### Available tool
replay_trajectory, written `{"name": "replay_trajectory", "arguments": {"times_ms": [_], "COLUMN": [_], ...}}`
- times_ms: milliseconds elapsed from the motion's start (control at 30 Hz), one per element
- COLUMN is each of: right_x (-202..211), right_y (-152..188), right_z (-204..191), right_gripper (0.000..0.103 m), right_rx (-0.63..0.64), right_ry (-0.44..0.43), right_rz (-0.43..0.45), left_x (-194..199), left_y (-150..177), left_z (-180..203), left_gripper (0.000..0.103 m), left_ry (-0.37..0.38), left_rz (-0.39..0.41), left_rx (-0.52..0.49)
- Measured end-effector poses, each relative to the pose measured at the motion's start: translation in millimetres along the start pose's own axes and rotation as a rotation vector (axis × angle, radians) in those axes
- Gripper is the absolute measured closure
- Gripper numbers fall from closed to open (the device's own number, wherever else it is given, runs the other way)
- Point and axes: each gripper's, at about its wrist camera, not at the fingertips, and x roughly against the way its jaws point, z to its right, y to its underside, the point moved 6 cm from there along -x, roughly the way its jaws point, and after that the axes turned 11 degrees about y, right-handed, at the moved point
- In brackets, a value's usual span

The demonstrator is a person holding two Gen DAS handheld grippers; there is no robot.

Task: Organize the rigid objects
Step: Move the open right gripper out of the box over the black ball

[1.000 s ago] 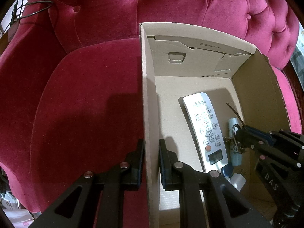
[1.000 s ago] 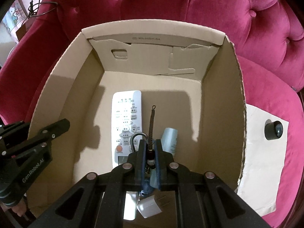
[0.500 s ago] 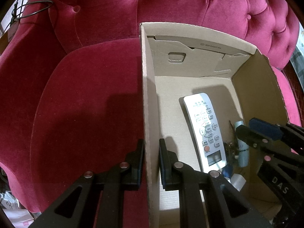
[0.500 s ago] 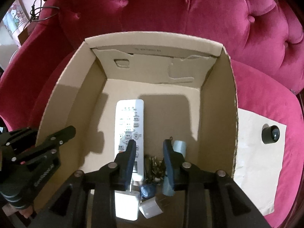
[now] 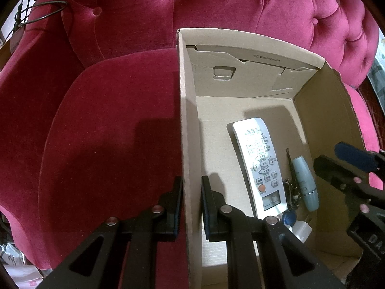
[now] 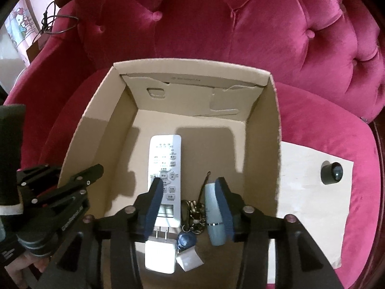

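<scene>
Your left gripper point(image 5: 191, 207) clamps the box's point(image 6: 262, 125) left wall. On the box floor lie the remote point(image 6: 166, 175), charger point(image 6: 160, 256), keys point(image 6: 193, 216) and tube point(image 6: 213, 214), along the near edge. Your right gripper point(image 6: 190, 207) hangs above the keys, jaws opening, touching nothing.

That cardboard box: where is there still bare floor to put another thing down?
In the cardboard box, bare floor lies beyond the remote, toward the far wall, and between remote and left wall. The near right corner is crowded: keychain, blue tube, white charger.
</scene>
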Motion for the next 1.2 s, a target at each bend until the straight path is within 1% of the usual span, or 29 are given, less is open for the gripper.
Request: {"name": "replay_trajectory", "arguments": {"times_ms": [100, 167, 267, 333, 400, 933, 1200], "right_x": [6.7, 10.3, 16.0, 20.3, 24.4, 48.5, 48.3], "right_y": [-0.3, -0.6, -1.7, -2.8, -4.0, -12.1, -13.1], "right_z": [6.0, 9.4, 16.8, 21.7, 27.3, 82.5, 110.7], "right_gripper": [0.036, 0.032, 0.022, 0.007, 0.0, 0.0, 0.0], "right_rx": [-0.005, -0.009, -0.021, -0.031, -0.037, -0.096, -0.1], "right_ry": [0.009, 0.015, 0.021, 0.014, 0.022, 0.083, 0.135], "right_rz": [0.005, 0.009, 0.019, 0.031, 0.043, 0.097, 0.107], "left_x": [0.1, 0.3, 0.8, 0.8, 0.9, 0.7, -0.7], "left_y": [0.1, 0.0, -0.2, -0.5, -0.9, -0.8, 0.2], "left_z": [0.1, 0.0, 0.3, 0.7, 0.3, 1.3, 1.6], "left_gripper": [0.087, 0.087, 0.087, 0.087, 0.087, 0.088, 0.087], "left_ry": [-0.001, -0.001, -0.003, -0.005, -0.005, -0.008, -0.008], "left_rz": [0.0, 0.0, 0.0, 0.0, 0.0, 0.0, 0.0], "left_rx": [0.0, 0.001, -0.001, -0.002, -0.001, -0.004, -0.002]}}
